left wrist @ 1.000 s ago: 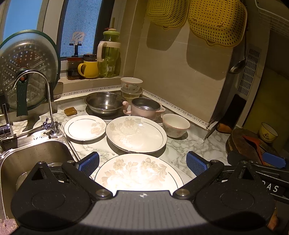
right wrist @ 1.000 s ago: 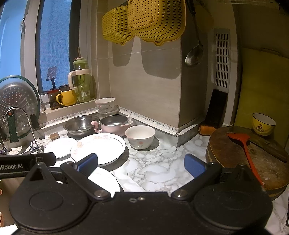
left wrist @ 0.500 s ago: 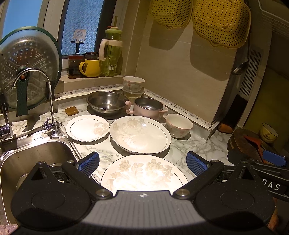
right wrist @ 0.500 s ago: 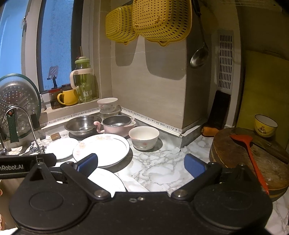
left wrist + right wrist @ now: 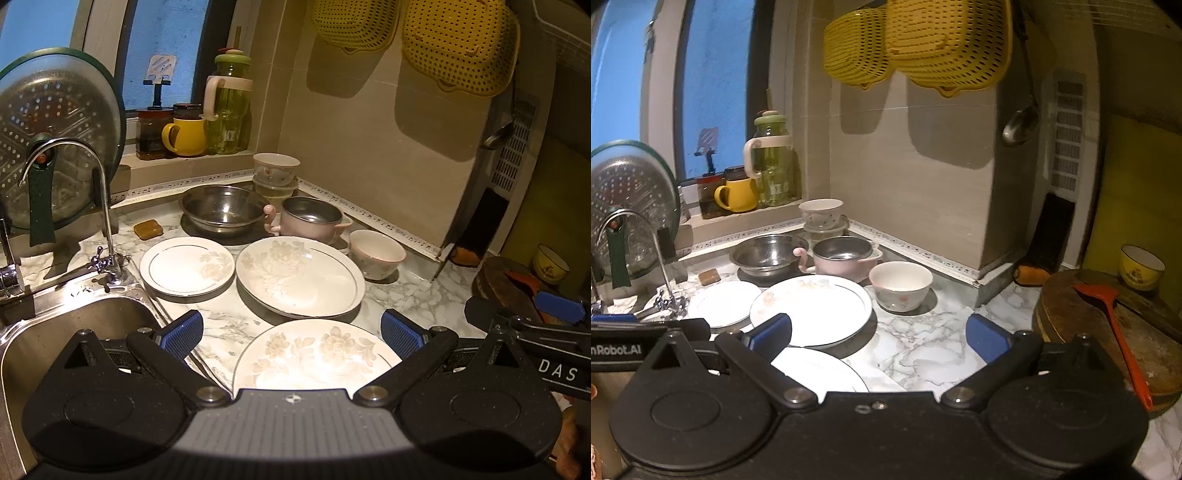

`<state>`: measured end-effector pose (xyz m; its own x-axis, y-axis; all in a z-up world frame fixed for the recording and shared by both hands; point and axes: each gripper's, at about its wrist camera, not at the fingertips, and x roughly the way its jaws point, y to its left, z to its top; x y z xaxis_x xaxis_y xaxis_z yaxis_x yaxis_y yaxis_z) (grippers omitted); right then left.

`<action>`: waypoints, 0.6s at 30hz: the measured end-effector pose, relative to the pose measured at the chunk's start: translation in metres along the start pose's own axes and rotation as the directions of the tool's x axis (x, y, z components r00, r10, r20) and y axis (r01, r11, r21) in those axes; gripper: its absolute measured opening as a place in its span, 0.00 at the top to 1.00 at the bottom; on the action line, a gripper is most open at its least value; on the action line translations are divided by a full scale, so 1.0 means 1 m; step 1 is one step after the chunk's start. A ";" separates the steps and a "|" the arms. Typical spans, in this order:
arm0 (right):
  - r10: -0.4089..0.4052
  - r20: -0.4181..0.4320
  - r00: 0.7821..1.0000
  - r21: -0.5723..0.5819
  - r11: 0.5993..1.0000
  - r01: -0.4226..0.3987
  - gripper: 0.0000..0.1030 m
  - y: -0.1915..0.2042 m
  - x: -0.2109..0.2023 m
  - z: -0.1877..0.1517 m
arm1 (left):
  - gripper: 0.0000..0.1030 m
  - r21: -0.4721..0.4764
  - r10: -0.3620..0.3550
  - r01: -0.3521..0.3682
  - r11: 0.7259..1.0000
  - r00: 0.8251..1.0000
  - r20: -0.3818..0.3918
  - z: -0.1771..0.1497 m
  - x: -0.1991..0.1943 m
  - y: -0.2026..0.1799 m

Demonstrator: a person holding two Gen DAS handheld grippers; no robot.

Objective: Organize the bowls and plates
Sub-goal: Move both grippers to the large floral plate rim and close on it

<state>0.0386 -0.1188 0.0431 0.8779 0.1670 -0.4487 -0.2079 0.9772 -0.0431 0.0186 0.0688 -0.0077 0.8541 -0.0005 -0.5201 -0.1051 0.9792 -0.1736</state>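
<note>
Over the last second both wrist views have shifted: in the left view the nearest white round plate with a beige flower print (image 5: 317,354) has slid from centre toward the right between the blue pads, and in the right view the white marble-patterned countertop (image 5: 923,354) and its dishes have drifted rightward in the frame. No dish has changed place on the countertop, so the change is in the grippers alone; judged from this, the task stands at its approach stage with nothing yet gathered. The left gripper (image 5: 291,328) hangs above the countertop's near edge, beside the steel sink (image 5: 74,325), its fingers spread wide and empty with the flowered plate lying below the gap. The right gripper (image 5: 879,332) is held level to its right, fingers likewise wide apart and holding nothing, over bare marble with the plate's rim under its left finger. Behind the near plate lie a large white gilt-rimmed plate (image 5: 299,277) and, toward the sink side, a smaller white plate (image 5: 186,265); these two rims look close, though contact cannot be confirmed. A small white bowl with a pink pattern (image 5: 376,253) stands just beside the large plate on the right. Nearer the back wall stand a steel mixing bowl (image 5: 225,210), a pink handled pot with steel lining (image 5: 314,219) and a stack of small bowls (image 5: 276,175) in the corner.
</note>
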 end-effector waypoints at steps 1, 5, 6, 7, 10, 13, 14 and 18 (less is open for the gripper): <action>0.009 0.000 1.000 -0.012 1.000 -0.009 0.02 0.001 0.003 0.001 | 0.00 -0.002 0.008 -0.008 1.000 1.000 -0.001 0.001 0.001 0.001; 0.052 -0.011 0.999 -0.032 0.998 -0.052 0.03 0.000 0.017 0.006 | 0.00 -0.008 0.056 -0.056 0.998 0.998 0.003 0.003 0.009 0.006; 0.071 -0.023 0.997 -0.030 0.997 -0.072 0.03 -0.002 0.024 0.007 | 0.00 -0.008 0.067 -0.067 0.998 0.998 0.006 0.004 0.010 0.006; 0.083 -0.029 0.996 -0.029 0.996 -0.084 0.03 -0.003 0.028 0.008 | 0.00 -0.009 0.075 -0.075 0.997 0.997 0.011 0.005 0.013 0.007; 0.137 -0.064 0.989 -0.047 0.989 -0.140 0.05 -0.006 0.051 0.012 | 0.00 -0.021 0.108 -0.108 0.994 0.994 0.001 0.009 0.023 0.009; 0.167 -0.089 0.982 -0.071 0.982 -0.174 0.07 -0.010 0.073 0.015 | 0.00 -0.035 0.126 -0.127 0.991 0.992 -0.021 0.016 0.038 0.013; 0.182 -0.099 0.978 -0.079 0.979 -0.190 0.10 -0.011 0.080 0.015 | 0.00 -0.039 0.128 -0.130 0.991 0.991 -0.034 0.018 0.044 0.013; 0.219 -0.147 0.964 -0.090 0.968 -0.234 0.14 -0.019 0.113 0.018 | 0.00 -0.058 0.146 -0.150 0.987 0.987 -0.071 0.026 0.070 0.017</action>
<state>0.1496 -0.1158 0.0089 0.7376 0.3562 -0.5736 -0.4454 0.8952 -0.0168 0.0897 0.0902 -0.0253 0.7910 0.1281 -0.5983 -0.2617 0.9547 -0.1417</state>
